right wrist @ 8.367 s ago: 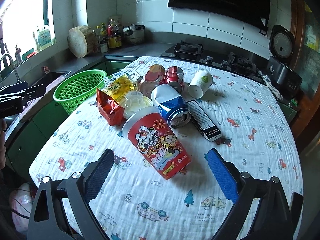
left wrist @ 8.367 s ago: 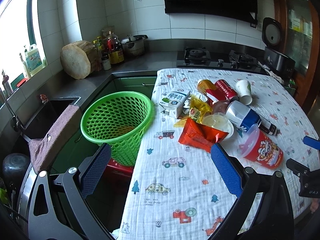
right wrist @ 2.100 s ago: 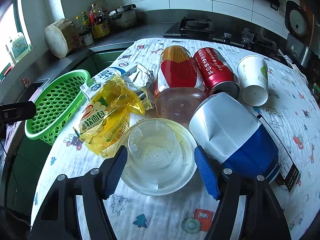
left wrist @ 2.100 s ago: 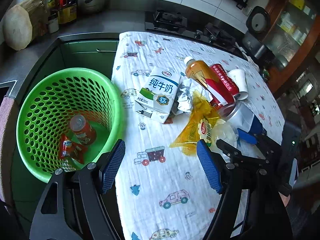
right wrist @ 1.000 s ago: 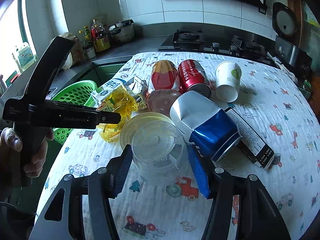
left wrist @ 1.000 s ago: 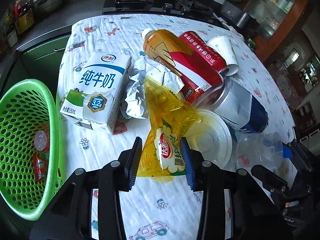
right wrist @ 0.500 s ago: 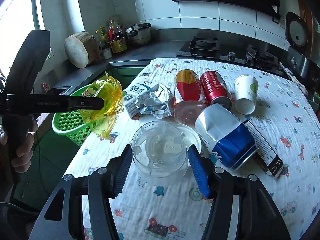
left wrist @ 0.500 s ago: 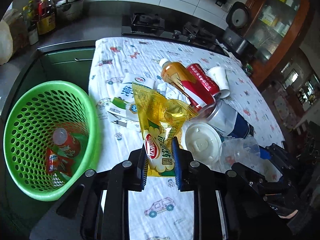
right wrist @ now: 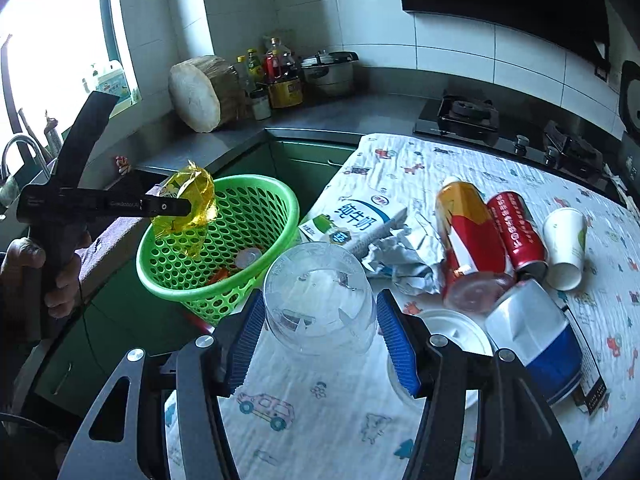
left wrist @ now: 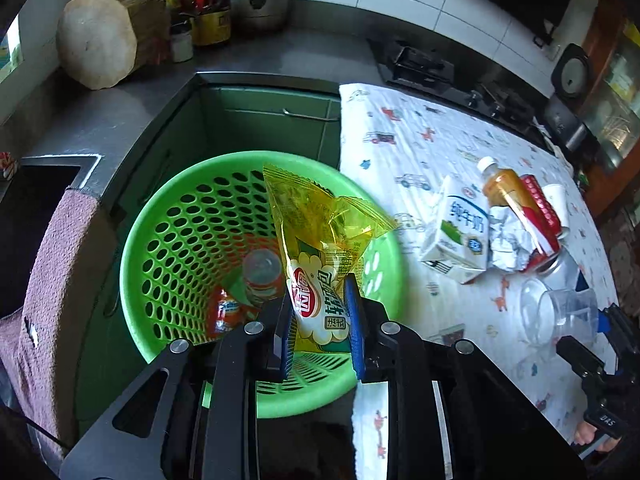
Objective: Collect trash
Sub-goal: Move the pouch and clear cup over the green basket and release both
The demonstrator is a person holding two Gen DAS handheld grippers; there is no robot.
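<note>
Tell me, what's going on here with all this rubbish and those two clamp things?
A person is clearing trash off a table with a gripper in each hand. The left gripper pinches a yellow wrapper over the green basket, which already holds a cup and a red packet. The right gripper grips a clear cup above the table. A milk carton, bottle, can and paper cup lie waiting.

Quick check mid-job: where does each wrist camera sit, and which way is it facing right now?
Left wrist: on the left gripper, looking down into the green basket, shut on the yellow wrapper.
Right wrist: on the right gripper, facing across the table, clamping the clear cup; a hand shows at left.
Shared: basket, wrapper, cup, milk carton.
</note>
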